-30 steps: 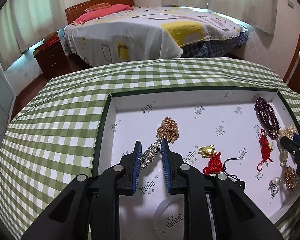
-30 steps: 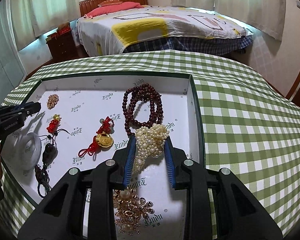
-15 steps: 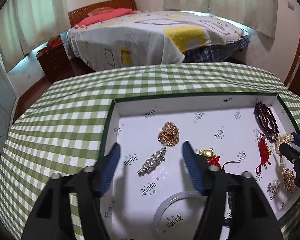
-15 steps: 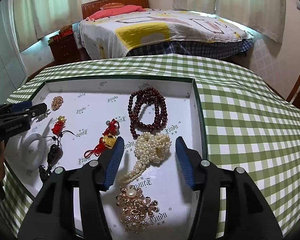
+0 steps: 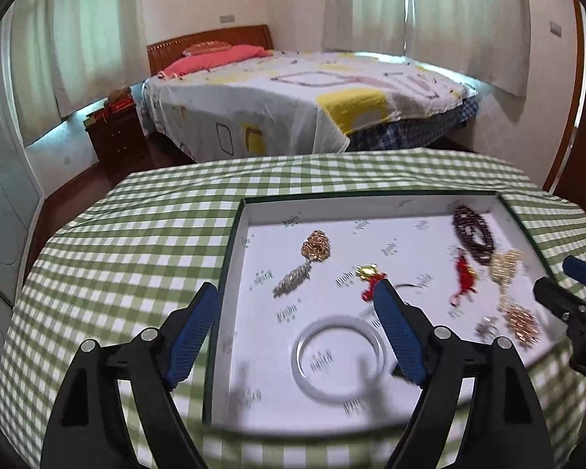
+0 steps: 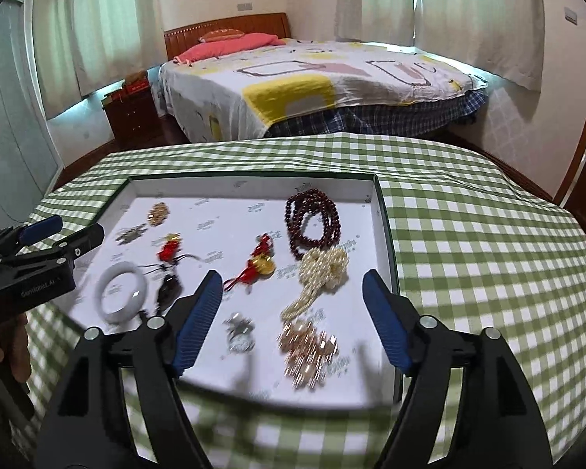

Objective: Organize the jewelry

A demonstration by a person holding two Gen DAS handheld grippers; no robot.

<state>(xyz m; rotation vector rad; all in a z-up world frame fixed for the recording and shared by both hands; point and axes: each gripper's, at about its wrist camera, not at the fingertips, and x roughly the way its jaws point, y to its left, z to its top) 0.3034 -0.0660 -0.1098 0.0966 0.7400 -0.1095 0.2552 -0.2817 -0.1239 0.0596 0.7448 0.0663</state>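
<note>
A white box tray (image 5: 230, 273) (image 6: 383, 230) with a dark green rim lies on the checked table and holds several jewelry pieces. A silver rhinestone clip (image 5: 292, 280) and a gold chain cluster (image 5: 315, 245) lie at its left. A pearl necklace (image 6: 322, 273), dark red beads (image 6: 312, 222), a gold flower brooch (image 6: 308, 348) and a white bangle (image 6: 121, 293) lie inside. My left gripper (image 5: 297, 336) is open and empty above the tray's near left part. My right gripper (image 6: 291, 322) is open and empty above the near right part.
The table has a green and white checked cloth (image 5: 129, 258). Red knot charms (image 6: 259, 258) and a black pendant (image 6: 170, 287) also lie in the tray. A bed (image 5: 293, 105) and a wooden nightstand (image 5: 117, 136) stand beyond the table.
Both grippers opened, letting go of the silver clip and the pearl necklace, and pulled back and up from the tray. The jewelry stays in the tray.
</note>
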